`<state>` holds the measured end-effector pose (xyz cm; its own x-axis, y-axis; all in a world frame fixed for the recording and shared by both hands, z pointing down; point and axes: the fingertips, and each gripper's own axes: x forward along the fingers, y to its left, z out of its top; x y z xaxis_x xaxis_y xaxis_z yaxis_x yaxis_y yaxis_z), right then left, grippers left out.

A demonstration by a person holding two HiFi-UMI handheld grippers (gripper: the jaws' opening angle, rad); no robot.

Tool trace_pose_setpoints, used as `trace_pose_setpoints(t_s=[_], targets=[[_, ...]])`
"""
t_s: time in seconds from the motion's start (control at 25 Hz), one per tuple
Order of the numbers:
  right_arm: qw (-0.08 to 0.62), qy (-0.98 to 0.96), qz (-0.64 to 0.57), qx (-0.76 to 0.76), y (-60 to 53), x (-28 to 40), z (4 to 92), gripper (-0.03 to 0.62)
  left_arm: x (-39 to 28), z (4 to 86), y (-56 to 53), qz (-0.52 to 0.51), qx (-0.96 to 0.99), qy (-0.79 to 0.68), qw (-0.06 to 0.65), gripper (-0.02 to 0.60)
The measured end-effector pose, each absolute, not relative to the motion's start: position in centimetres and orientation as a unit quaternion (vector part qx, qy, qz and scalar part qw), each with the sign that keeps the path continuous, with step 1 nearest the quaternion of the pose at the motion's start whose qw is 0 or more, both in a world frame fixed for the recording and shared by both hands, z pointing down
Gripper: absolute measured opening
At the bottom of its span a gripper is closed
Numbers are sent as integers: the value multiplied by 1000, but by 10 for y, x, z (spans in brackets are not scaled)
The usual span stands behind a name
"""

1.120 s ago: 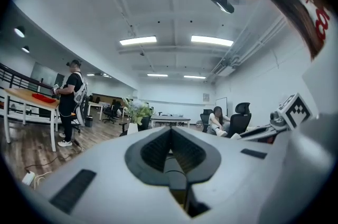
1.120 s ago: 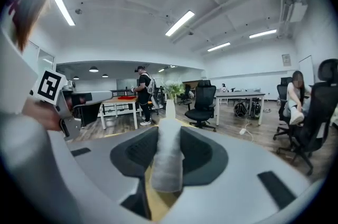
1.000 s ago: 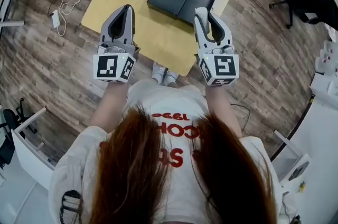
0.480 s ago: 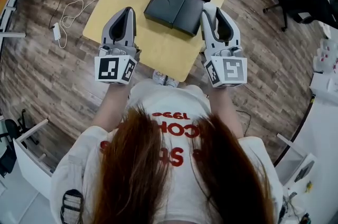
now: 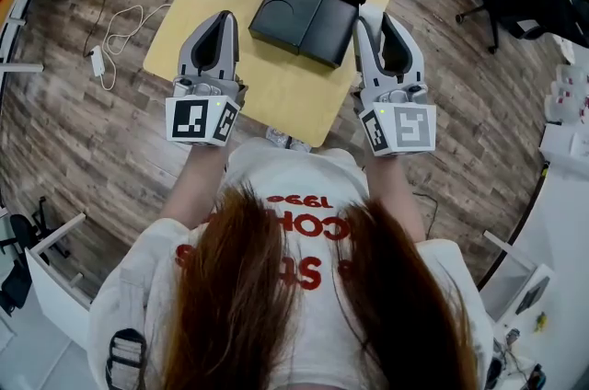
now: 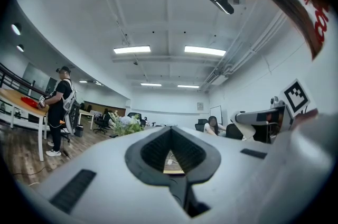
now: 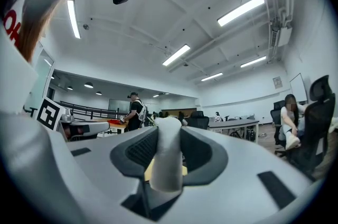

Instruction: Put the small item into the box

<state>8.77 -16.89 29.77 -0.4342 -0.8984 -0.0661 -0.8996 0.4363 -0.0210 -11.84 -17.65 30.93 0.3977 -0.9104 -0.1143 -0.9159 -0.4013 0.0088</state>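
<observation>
While the shirt print reads "1990" upside down, left gripper jaws meet, empty; right gripper clamps a white item near the black box.

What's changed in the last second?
The right gripper, shut on the white small item, moved slightly right and forward, from over the near right corner of the black box to just beside its right edge. The left gripper stayed put, shut and empty; the black box stayed on the yellow table.

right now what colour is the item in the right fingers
White; the small item shows best in the right gripper view.
</observation>
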Motion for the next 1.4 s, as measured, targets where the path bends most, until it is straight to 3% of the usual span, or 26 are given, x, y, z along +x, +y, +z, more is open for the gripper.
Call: trace_pose_setpoints(t_s=[0.76,1.4], targets=[[-32,850,-84,-520,-203,80,381,133,-111,365,-214,17,-840,542,-24,6],[-130,834,-197,-499,-227,65,525,138,-116,428,-226,-26,-832,550,-72,6]])
